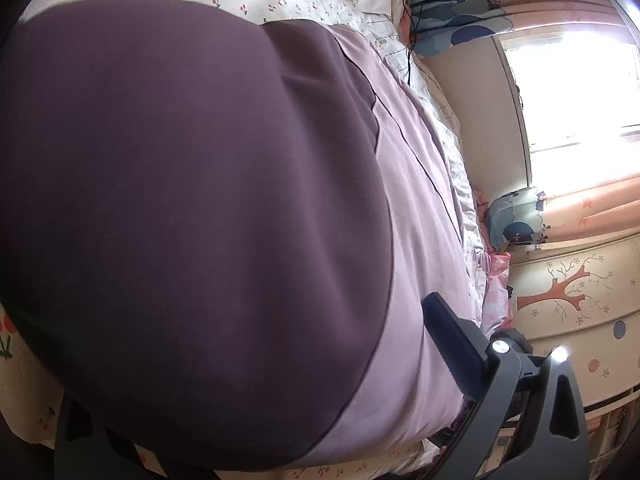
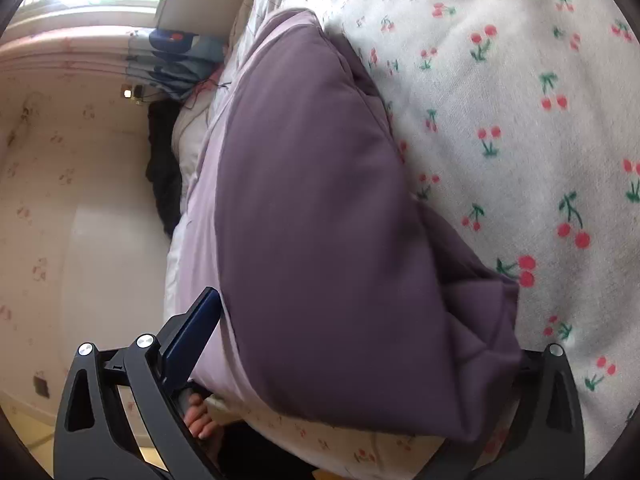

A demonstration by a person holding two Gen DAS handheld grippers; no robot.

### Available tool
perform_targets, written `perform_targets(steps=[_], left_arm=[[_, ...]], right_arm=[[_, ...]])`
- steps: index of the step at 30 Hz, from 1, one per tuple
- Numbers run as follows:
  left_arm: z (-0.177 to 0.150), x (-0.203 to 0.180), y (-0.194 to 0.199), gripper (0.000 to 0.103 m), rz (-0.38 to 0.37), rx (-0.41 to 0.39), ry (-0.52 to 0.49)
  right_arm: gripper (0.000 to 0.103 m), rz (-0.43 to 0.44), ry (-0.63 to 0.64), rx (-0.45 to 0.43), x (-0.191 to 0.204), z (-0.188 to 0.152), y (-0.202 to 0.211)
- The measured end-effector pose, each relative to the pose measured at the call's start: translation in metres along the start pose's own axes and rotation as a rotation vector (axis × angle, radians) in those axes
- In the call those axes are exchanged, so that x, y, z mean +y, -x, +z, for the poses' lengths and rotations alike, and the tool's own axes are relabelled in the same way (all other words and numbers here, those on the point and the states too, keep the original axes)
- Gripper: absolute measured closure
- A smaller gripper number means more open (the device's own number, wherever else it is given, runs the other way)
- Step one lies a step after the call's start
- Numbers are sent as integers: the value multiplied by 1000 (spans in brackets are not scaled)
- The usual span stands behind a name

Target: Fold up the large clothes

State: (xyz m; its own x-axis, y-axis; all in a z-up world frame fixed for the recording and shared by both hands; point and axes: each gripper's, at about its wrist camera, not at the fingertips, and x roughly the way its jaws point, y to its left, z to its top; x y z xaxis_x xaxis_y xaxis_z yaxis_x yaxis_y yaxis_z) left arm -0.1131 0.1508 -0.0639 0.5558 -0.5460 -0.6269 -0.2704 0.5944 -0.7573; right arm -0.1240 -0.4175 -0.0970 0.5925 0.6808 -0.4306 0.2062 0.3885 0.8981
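garment (image 1: 192, 208): one, purple, on cherry-print bed sheet (image 2: 520, 100) | left gripper (image 1: 256, 380): jaws wide, fabric between | right gripper (image 2: 352, 364): same

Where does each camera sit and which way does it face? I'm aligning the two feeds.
Left wrist: rides the left tongs, close over the purple garment, window beyond; one finger shows.
Right wrist: rides the right tongs, along the garment toward the cherry-print bedsheet; a bare foot shows.
Shared: garment, bedsheet.

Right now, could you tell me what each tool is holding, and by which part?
Cannot be told: the purple garment covers the gap of both the left tool and the right tool.
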Motion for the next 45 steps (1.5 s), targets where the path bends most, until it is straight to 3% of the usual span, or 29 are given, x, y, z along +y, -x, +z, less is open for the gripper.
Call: perform_targets(steps=[3,9,10,12,15,17,19,21,24,27,29,31,33,36,38,42,45], left_arm=[[0,2,-1,6,-8,3,10],[-2,2,-2,6,-7,3,11],[-1,2,-2,6,-7,2,10],[-2,2,-1,6,-14,0,6],[-3,-6,1,23,-13,-17,-44],[-9,-25,7,40,32,-62,-152],[-18,-47,15,50,63,-127,-276],[-29,-72,27,55,18,-199,-396],[-47,-91,40,58,-70,-227,-487],[-66,-89,37,58,-93,-164,-502],[-71,-73,18,49,-70,-41,-428],[-68,-59,7,40,-33,10,-340],[-60,-52,3,37,-59,45,-281],[-55,-45,5,37,-89,56,-229],[-50,-36,4,34,-130,67,-161],[-42,-13,3,27,-207,84,-7],[-36,-19,2,12,-134,30,-34]], right_arm=[[6,13,-68,1,-8,4,-11],[7,-29,-53,64,-7,15,-33],[10,-33,-32,55,-2,22,-33],[33,-57,62,15,15,16,-28],[54,-99,192,-42,40,10,-23],[60,-129,274,-72,56,2,-14],[64,-136,357,-105,81,-3,-8],[66,-121,428,-137,105,-14,6],[66,-97,534,-186,134,-28,32],[65,-91,522,-214,120,-30,57],[57,-136,412,-153,70,-22,56],[49,-156,229,-60,12,-12,45],[43,-17,103,-57,-23,-13,54],[39,19,95,-116,-22,-18,82],[36,-6,85,-168,-19,-18,104],[24,-44,75,-356,-5,-15,147],[23,-118,264,-374,41,-8,140]])
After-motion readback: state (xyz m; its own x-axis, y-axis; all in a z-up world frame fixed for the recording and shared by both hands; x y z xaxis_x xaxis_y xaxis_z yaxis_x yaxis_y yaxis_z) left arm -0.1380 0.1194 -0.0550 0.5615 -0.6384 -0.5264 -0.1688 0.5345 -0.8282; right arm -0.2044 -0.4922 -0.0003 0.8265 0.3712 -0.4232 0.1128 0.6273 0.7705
